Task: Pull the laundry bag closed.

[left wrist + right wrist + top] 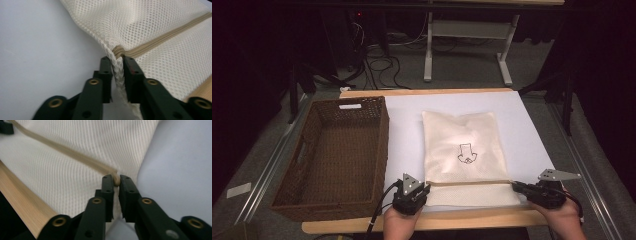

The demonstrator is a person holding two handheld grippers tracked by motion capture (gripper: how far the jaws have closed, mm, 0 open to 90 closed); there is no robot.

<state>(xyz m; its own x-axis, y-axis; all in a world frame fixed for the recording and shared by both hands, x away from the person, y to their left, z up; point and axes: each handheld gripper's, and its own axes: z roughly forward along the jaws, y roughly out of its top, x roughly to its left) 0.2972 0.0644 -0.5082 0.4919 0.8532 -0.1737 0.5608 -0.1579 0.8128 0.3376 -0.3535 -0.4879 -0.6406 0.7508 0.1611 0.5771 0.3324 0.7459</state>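
A cream mesh bag with a small black drawing lies flat on the white-covered table. A tan zipper band runs across its near end. My left gripper is at the band's left end. In the left gripper view, my left gripper has a raised fold of the mesh pinched between its jaws, just below the zipper's end. My right gripper is at the band's right end. In the right gripper view, the right gripper is narrowly closed on the zipper's tip.
A brown wicker basket stands at the table's left, close beside the bag. The wooden front edge of the table runs just under both hands. Beyond the far edge are cables and a white table frame on the floor.
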